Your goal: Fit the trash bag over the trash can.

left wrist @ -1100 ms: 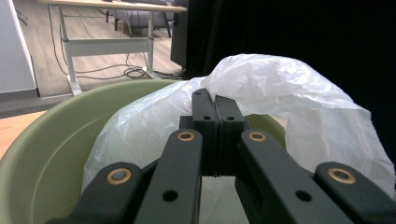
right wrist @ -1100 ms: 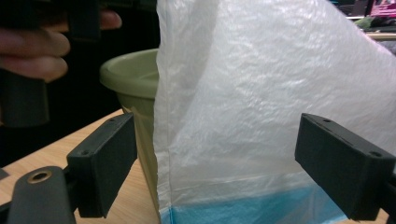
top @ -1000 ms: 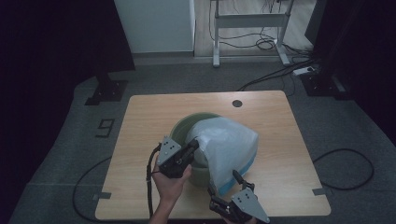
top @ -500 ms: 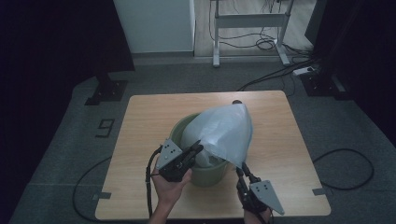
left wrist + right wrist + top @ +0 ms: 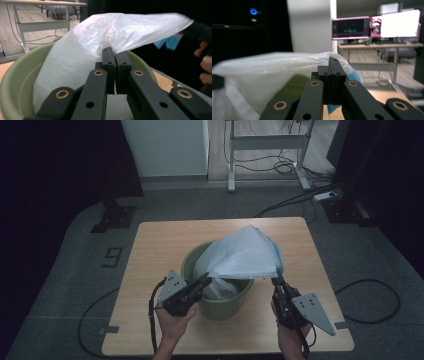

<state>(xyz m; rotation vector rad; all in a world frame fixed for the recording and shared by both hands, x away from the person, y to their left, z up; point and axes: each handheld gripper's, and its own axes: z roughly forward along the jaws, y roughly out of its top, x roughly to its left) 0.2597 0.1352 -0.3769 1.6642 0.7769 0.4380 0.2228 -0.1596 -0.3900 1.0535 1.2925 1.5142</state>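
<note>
Draping over the green bucket [image 5: 220, 292] at the middle of the table [image 5: 150, 250]: a clear plastic bag [image 5: 240, 255]. Clamping the bag's edge over the bucket's near rim, the left gripper [image 5: 204, 282], jaws together. Pinching the bag's corner right of the bucket, the right gripper [image 5: 276, 281], jaws having just been closing onto it.

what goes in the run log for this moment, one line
stage: lining bucket | left claw: shut on plastic bag at near rim | right claw: just closed on bag edge, lifted | green bucket: upright on table
</note>
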